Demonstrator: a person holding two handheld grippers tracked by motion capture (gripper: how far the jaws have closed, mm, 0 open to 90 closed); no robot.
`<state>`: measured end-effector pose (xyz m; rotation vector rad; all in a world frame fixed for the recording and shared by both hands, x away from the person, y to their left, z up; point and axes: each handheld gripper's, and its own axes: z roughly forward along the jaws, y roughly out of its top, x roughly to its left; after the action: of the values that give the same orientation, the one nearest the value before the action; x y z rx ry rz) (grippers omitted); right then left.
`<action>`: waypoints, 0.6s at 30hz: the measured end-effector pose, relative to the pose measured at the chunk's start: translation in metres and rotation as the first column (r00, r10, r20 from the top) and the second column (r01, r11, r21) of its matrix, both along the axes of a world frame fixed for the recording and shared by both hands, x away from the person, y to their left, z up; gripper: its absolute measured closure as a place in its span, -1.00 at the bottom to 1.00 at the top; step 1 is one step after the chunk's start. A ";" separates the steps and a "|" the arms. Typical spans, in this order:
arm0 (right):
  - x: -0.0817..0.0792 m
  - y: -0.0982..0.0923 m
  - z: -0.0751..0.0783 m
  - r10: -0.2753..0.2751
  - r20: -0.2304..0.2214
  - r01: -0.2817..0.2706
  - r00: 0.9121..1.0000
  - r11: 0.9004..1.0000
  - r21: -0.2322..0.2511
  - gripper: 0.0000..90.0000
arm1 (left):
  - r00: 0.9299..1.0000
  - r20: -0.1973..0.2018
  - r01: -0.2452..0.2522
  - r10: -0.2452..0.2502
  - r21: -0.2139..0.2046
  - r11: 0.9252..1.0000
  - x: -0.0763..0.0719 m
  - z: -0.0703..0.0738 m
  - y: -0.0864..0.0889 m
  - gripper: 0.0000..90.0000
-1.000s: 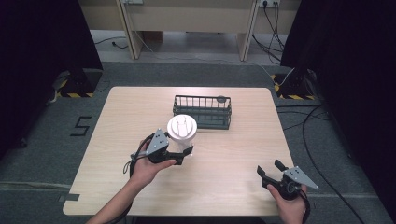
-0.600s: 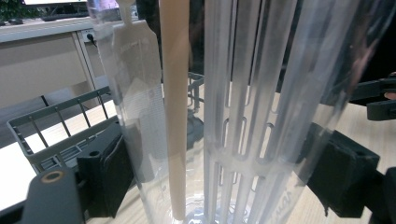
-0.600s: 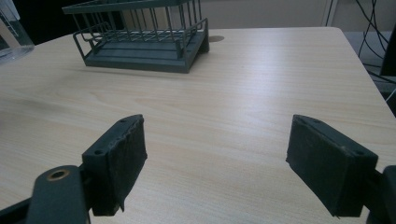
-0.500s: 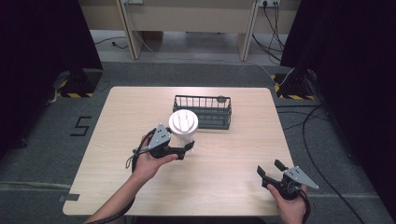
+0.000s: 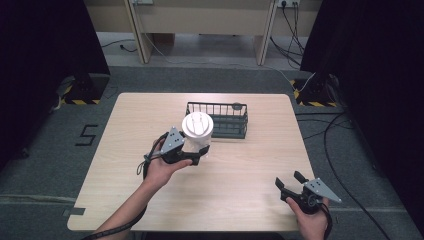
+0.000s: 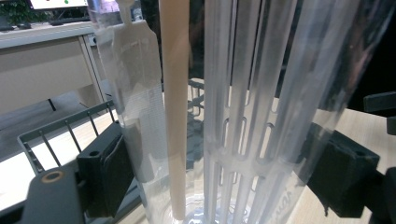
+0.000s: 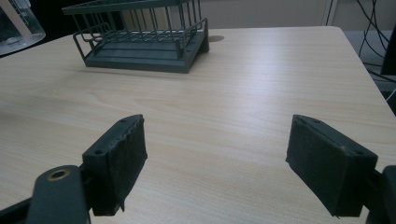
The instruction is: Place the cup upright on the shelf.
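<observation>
A clear plastic bottle with a white lid stands upright in my left gripper, just in front of the dark wire basket. In the left gripper view both pads press the bottle, and a ribbed insert and a pale straw show inside it. My right gripper hovers open near the table's front right edge, nothing between its pads. The basket lies ahead of it, and the bottle's base shows at the far left.
The wooden table has bare room across its middle and left side. Cables trail on the floor to the right. A desk stands beyond the far edge.
My left gripper has carried the bottle up and away from the person, closer to the basket's front. The right gripper has stayed in place.
</observation>
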<state>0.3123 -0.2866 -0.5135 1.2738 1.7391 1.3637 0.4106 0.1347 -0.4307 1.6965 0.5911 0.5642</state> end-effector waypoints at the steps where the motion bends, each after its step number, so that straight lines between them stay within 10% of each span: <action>1: 0.000 0.000 0.000 0.000 -0.003 0.000 1.000 1.000 0.004 -0.55 | 1.000 0.002 -0.001 0.001 0.001 1.000 0.002 0.001 -0.001 -0.61; 18: 0.000 0.000 0.000 0.001 -0.008 -0.001 1.000 1.000 0.011 -0.54 | 1.000 0.010 -0.008 0.008 -0.001 1.000 0.017 0.011 -0.010 -0.61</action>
<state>0.3124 -0.2868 -0.5135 1.2857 1.7398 1.3719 0.4276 0.1250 -0.4197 1.6900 0.5906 0.5778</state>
